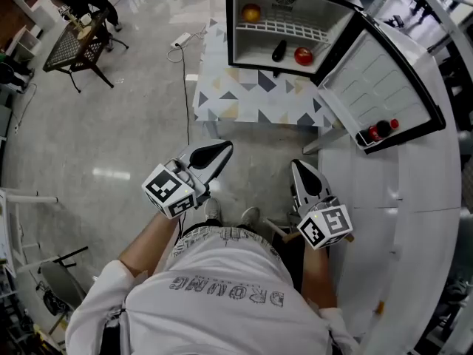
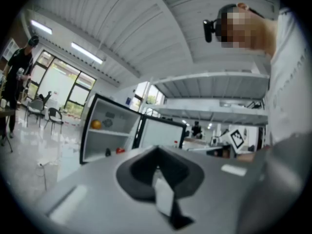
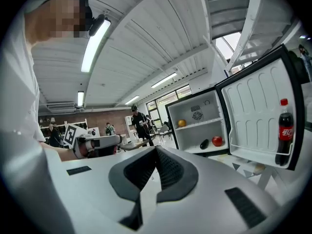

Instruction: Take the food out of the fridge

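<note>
we keep both grippers close to our body, short of the open fridge (image 1: 230,28), as no reach has begun. left gripper (image 1: 220,152) and right gripper (image 1: 299,170) have jaws pressed together, empty. the orange (image 1: 251,12) on the upper shelf, the dark vegetable (image 1: 278,50) and the red fruit (image 1: 304,55) below lie well ahead of both.

We read the fridge (image 1: 325,12) liner and its door (image 1: 384,80) as smooth white plastic, framed in glossy black. The upper shelf (image 1: 288,29) is white coated wire. The floor (image 1: 126,102) is polished and reflects light. The cloth (image 1: 251,98) under the fridge is matt and printed. The left tool (image 1: 224,149) and right tool (image 1: 298,167) have matt grey shells with black ribbed pads (image 3: 168,172). The bottle (image 3: 284,130) is glossy.
</note>
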`<move>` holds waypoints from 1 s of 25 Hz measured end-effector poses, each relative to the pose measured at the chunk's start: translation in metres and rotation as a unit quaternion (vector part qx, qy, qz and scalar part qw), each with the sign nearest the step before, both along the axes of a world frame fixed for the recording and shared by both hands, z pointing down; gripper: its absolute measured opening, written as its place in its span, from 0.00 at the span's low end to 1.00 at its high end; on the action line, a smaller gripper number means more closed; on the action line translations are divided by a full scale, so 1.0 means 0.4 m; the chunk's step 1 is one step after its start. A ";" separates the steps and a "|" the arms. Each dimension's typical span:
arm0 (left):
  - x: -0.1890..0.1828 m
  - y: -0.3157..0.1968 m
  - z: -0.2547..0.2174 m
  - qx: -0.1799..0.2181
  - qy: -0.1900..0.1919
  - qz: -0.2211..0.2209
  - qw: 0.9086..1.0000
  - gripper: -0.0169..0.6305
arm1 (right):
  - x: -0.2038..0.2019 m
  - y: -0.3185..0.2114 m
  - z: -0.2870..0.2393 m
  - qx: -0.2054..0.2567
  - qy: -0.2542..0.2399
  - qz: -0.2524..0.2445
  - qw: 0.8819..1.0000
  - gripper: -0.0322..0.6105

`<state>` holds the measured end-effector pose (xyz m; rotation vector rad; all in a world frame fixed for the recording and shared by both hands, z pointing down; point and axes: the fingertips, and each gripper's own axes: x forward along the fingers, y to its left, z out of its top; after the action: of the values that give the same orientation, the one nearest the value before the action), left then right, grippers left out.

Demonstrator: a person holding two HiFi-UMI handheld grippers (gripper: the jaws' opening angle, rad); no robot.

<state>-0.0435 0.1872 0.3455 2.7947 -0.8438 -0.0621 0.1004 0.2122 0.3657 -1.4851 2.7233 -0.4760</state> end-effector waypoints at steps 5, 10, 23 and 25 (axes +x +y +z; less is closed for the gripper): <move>0.029 0.008 0.005 0.001 -0.002 0.001 1.000 0.04 | 0.022 0.006 0.004 0.000 -0.007 -0.002 1.000 0.05; 0.058 0.014 0.007 0.001 -0.002 -0.005 1.000 0.04 | 0.054 0.012 0.008 -0.004 -0.011 -0.004 1.000 0.05; 0.124 0.043 0.013 0.005 -0.007 -0.016 1.000 0.04 | 0.131 0.036 0.029 -0.007 -0.017 -0.011 1.000 0.05; 0.129 0.046 0.017 0.005 -0.008 -0.017 1.000 0.04 | 0.137 0.037 0.034 -0.008 -0.018 -0.011 1.000 0.05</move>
<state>0.0080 0.2055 0.3525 2.7944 -0.8962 -0.0494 0.1552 0.2268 0.3791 -1.4371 2.7184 -0.5214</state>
